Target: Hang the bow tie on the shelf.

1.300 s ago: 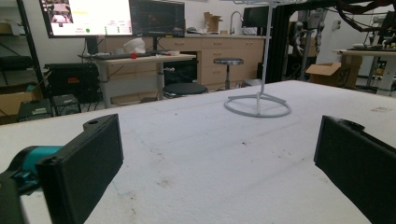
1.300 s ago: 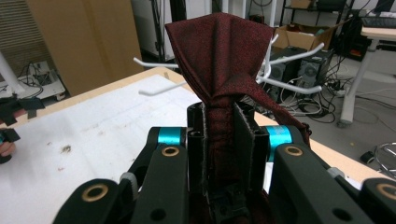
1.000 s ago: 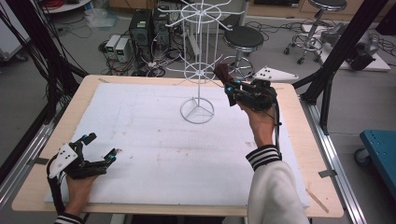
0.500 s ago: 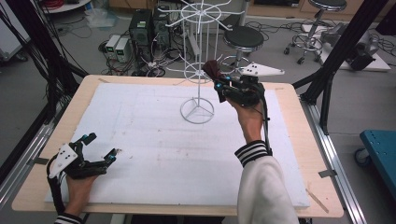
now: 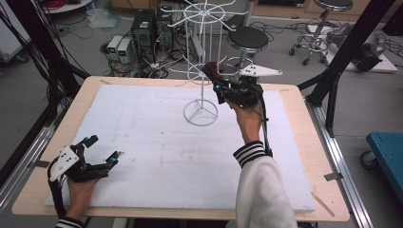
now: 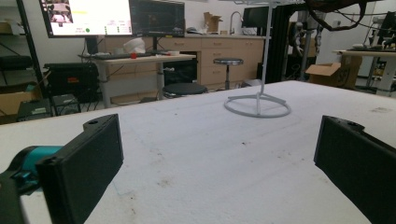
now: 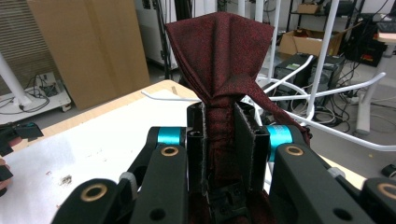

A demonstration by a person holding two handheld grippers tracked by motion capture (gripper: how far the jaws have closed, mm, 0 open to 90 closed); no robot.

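Holding a red cloth (image 7: 219, 79) tight, the right hand-held gripper (image 5: 223, 88) is up beside the white rack (image 5: 202, 71). Its nearest wire arm is just left. The left hand-held gripper (image 5: 97, 154) rests wide open, far from the rack.

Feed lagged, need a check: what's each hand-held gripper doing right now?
Left hand-held gripper: open, empty, low over the white mat.
Right hand-held gripper: shut on the dark red cloth, beside the white wire rack.
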